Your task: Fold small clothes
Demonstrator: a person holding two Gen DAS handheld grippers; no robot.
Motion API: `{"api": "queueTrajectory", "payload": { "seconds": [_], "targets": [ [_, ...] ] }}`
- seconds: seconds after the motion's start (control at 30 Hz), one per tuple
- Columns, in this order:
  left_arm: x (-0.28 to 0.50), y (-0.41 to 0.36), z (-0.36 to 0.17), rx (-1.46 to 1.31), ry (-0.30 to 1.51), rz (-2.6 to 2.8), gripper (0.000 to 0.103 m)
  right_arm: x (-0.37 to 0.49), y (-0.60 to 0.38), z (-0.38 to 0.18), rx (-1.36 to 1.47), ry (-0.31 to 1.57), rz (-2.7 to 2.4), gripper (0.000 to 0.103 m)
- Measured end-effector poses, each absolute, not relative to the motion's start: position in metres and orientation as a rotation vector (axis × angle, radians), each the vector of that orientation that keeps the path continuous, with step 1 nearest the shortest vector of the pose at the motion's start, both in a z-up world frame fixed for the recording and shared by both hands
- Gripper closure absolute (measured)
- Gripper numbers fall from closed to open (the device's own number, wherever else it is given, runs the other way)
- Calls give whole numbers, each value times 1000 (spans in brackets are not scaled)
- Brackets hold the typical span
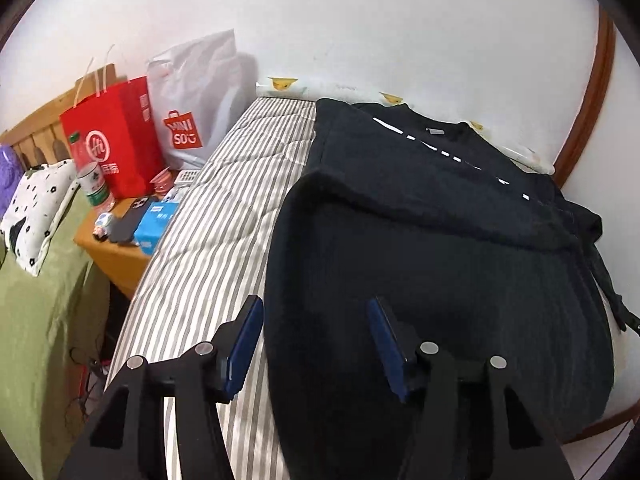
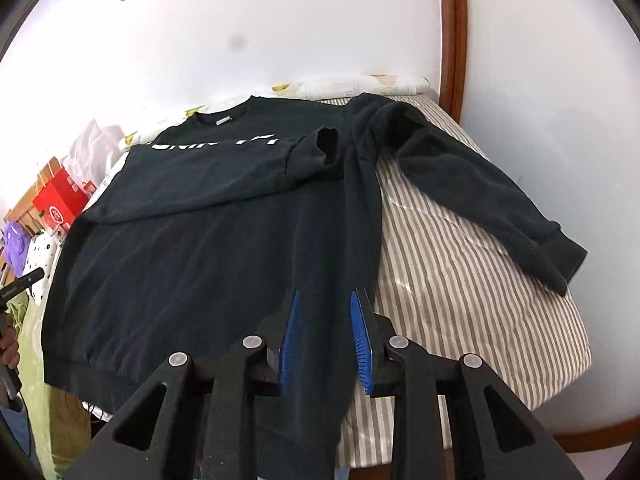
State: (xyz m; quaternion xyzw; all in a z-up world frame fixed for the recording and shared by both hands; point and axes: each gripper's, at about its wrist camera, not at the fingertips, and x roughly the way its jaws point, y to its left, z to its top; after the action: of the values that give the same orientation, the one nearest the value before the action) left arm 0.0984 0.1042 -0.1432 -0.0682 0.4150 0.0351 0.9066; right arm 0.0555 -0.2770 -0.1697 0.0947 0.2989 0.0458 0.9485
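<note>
A black sweatshirt (image 2: 208, 248) with white lettering lies flat on the striped bed (image 2: 460, 280). One sleeve (image 2: 224, 176) is folded across its chest, and the other sleeve (image 2: 480, 196) lies spread out to the right on the cover. My right gripper (image 2: 325, 294) hovers over the sweatshirt's right side near the hem, with its blue pads apart and nothing pinched. In the left wrist view, my left gripper (image 1: 314, 302) stands wide open over the sweatshirt's (image 1: 420, 280) left edge, one finger above the stripes and one above the cloth.
A wooden nightstand (image 1: 116, 256) left of the bed carries a red paper bag (image 1: 116, 136), a white shopping bag (image 1: 196, 108), a bottle (image 1: 92, 184) and small items. A green-covered bed with a spotted pillow (image 1: 36, 216) stands further left. A white wall runs behind.
</note>
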Motion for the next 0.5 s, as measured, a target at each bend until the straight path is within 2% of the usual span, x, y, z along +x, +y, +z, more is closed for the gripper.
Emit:
{"api": "queueTrajectory", "payload": {
  "seconds": [0.5],
  "targets": [
    [235, 132, -182, -124, 967, 117, 51, 118, -267, -165, 269, 632, -4, 77]
  ]
}}
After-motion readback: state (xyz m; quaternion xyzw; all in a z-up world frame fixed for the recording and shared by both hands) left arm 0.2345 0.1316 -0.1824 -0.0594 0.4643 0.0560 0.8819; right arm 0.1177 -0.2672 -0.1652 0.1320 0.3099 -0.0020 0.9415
